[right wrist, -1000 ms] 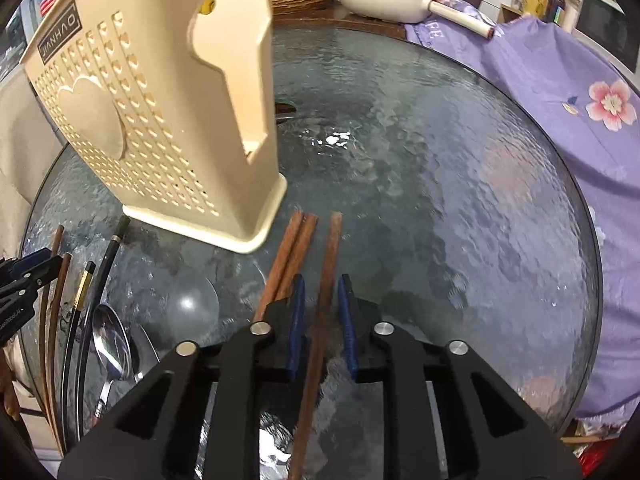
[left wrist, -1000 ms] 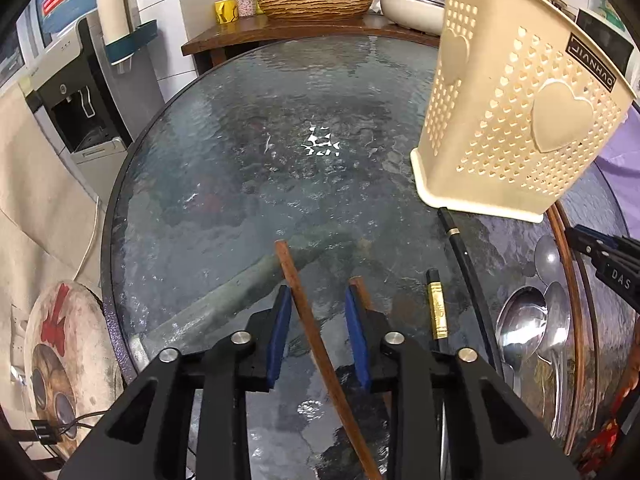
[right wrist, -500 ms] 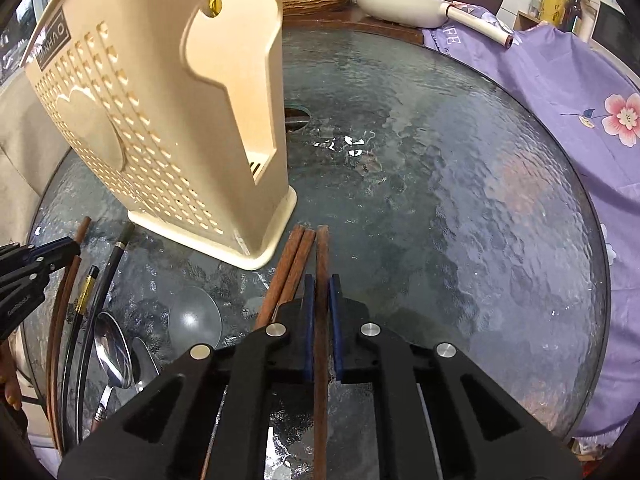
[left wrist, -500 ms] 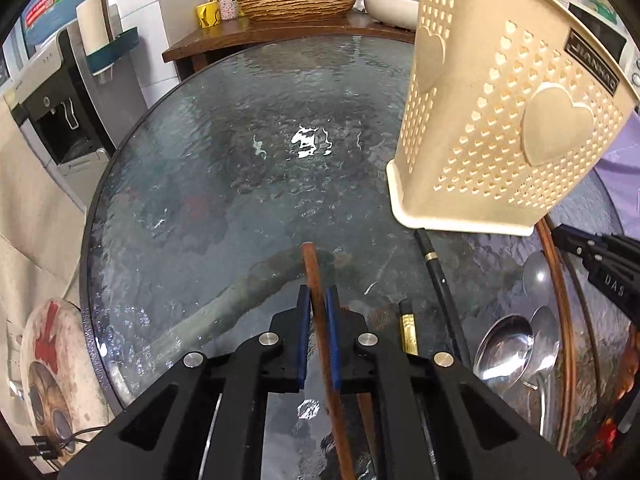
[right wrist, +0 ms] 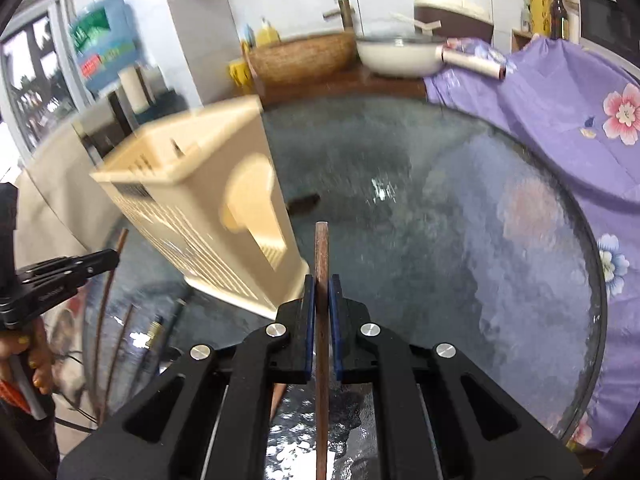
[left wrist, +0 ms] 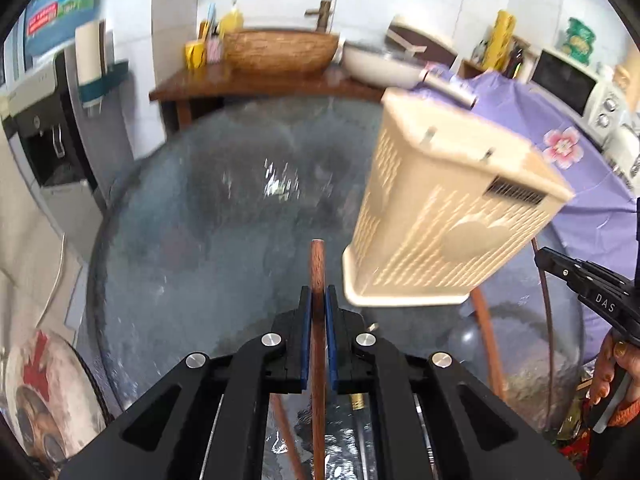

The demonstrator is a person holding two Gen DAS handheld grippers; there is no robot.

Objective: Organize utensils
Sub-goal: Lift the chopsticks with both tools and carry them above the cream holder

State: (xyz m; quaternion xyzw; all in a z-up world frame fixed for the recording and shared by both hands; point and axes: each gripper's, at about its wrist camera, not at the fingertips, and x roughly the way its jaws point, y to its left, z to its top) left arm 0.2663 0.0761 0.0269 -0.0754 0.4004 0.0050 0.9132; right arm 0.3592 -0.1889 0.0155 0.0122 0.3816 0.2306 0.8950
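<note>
Even, bright daylight fills the kitchen in both fisheye views, with white glare breaking on the textured glass table [left wrist: 208, 216] near its centre. Motion blur smears the cream basket [left wrist: 448, 216] and the back shelf (its heart cut-outs run into streaks), while the black fingers [right wrist: 296, 344] close to each lens stay crisp. A window [right wrist: 36, 80] at the left edge of the right-wrist view burns pale. Straight lines bow outward, and dark vignetting rounds off every corner.
</note>
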